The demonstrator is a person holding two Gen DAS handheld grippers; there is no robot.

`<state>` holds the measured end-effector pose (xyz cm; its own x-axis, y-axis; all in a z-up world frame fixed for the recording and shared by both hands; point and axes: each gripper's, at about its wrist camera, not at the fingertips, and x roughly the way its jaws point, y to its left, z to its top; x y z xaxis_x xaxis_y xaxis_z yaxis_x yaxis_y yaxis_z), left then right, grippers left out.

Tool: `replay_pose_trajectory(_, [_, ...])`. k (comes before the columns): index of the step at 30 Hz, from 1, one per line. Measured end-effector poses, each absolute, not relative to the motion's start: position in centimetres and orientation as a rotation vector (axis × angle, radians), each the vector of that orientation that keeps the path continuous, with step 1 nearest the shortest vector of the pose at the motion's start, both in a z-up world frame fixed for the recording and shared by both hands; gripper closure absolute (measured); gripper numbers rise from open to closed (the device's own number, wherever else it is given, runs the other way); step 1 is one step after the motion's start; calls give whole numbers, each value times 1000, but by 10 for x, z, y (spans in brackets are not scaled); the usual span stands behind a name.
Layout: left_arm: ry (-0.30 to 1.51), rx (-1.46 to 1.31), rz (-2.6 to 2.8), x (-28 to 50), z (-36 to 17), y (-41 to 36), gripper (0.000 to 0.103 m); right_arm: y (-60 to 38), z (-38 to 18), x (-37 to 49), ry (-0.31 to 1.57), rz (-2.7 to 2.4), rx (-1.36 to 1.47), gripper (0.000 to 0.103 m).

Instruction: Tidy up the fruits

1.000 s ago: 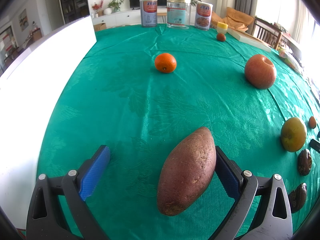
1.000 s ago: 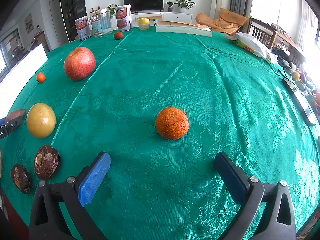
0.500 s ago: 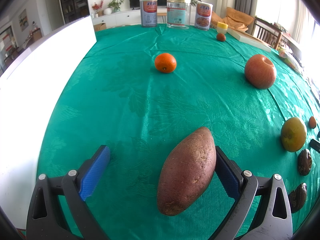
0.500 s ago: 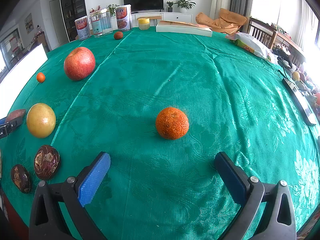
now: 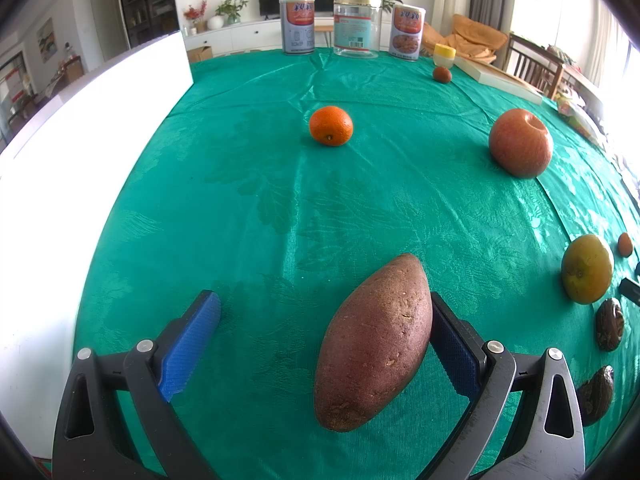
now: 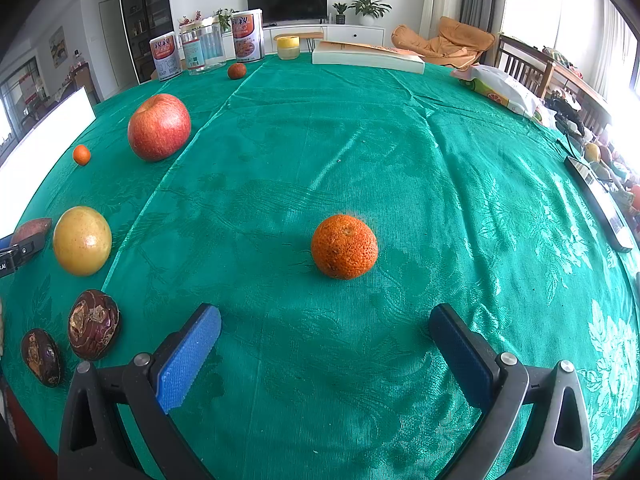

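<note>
While fruit is scattered loose on the cloth (image 6: 400, 152), little is judged sorted: left gripper (image 5: 326, 344) wide w/ sweet potato (image 5: 374, 342) against one pad, right gripper (image 6: 326, 350) wide, empty, short of orange (image 6: 344, 246).

left claw (image 5: 320, 344): sweet potato (image 5: 374, 344) inside | right claw (image 6: 324, 344): bare cloth up to orange (image 6: 344, 246)

Both wrist views low over tablecloth (image 5: 360, 200), sharing apple (image 6: 159, 127)

The right gripper (image 6: 325, 338), jaws spread wide, hovers over a green tablecloth (image 6: 420, 168) just short of a bumpy orange (image 6: 344, 246); far left, an apple (image 6: 159, 127).
</note>
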<state>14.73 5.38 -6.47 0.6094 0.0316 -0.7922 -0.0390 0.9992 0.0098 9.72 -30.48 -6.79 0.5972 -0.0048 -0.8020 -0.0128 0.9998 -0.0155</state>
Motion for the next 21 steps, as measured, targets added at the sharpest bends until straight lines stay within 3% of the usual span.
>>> replay_pose_trajectory(12, [966, -143, -235, 142, -52, 78, 4, -304, -68, 97, 932, 6, -20, 0])
replay_pose_trajectory(15, [982, -65, -221, 145, -53, 62, 5, -304, -67, 97, 938, 22, -10, 0])
replay_pose_trajectory(17, [987, 18, -227, 143, -53, 46, 25, -313, -61, 94, 948, 64, 67, 1])
replay_pose_trajectory(18, [983, 80, -217, 141, -53, 37, 44, -320, -56, 90, 938, 75, 119, 1])
replay_pose_trajectory(19, [982, 129, -216, 139, -53, 30, 52, -327, -51, 88, 925, 76, 161, 1])
replay_pose_trajectory(21, [975, 150, -208, 136, -53, 26, 59, -335, -44, 88, 940, 74, 183, 1])
